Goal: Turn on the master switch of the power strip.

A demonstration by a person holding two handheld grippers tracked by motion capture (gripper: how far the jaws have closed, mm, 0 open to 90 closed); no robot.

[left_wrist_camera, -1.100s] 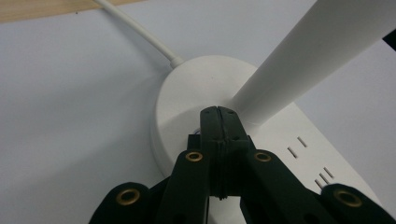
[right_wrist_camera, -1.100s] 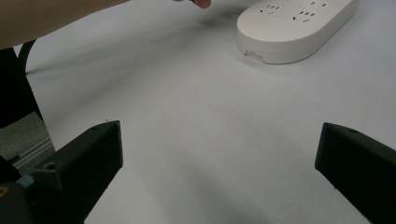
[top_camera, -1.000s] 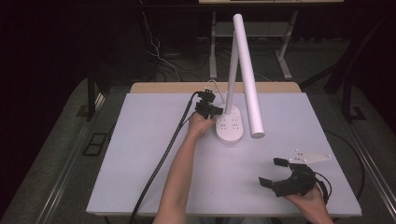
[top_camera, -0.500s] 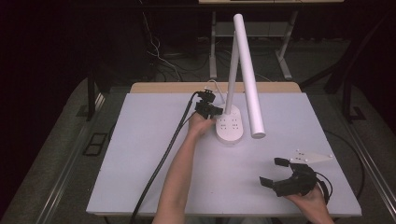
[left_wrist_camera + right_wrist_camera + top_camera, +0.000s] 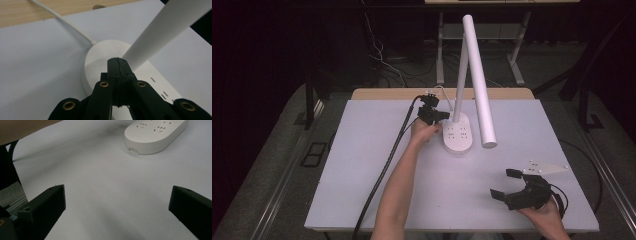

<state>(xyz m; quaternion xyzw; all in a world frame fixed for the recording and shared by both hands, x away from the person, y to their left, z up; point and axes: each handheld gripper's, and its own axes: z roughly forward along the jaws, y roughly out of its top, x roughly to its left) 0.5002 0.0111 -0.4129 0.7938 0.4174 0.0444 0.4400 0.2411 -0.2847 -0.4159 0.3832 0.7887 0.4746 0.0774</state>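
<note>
A white desk lamp stands at the back middle of the table, with an oval base [image 5: 458, 135] that carries sockets, an upright stem [image 5: 460, 75] and a long bar head [image 5: 479, 85] sloping down toward me. My left gripper [image 5: 441, 116] is shut with nothing in it, its tips over the base's rear left, close to the stem. From the left gripper view the shut tips [image 5: 117, 61] lie above the round end of the base [image 5: 97, 56], with the stem [image 5: 160, 32] just beyond. My right gripper [image 5: 504, 183] rests open near the front right, jaws spread wide [image 5: 117, 195], the base [image 5: 155, 132] far ahead.
The lamp's white cord [image 5: 62, 21] runs back over the wooden table edge [image 5: 402, 93]. A thick black cable [image 5: 387, 165] trails from the left gripper down the white table top [image 5: 362, 190] to the front edge. Dark floor and table legs lie behind.
</note>
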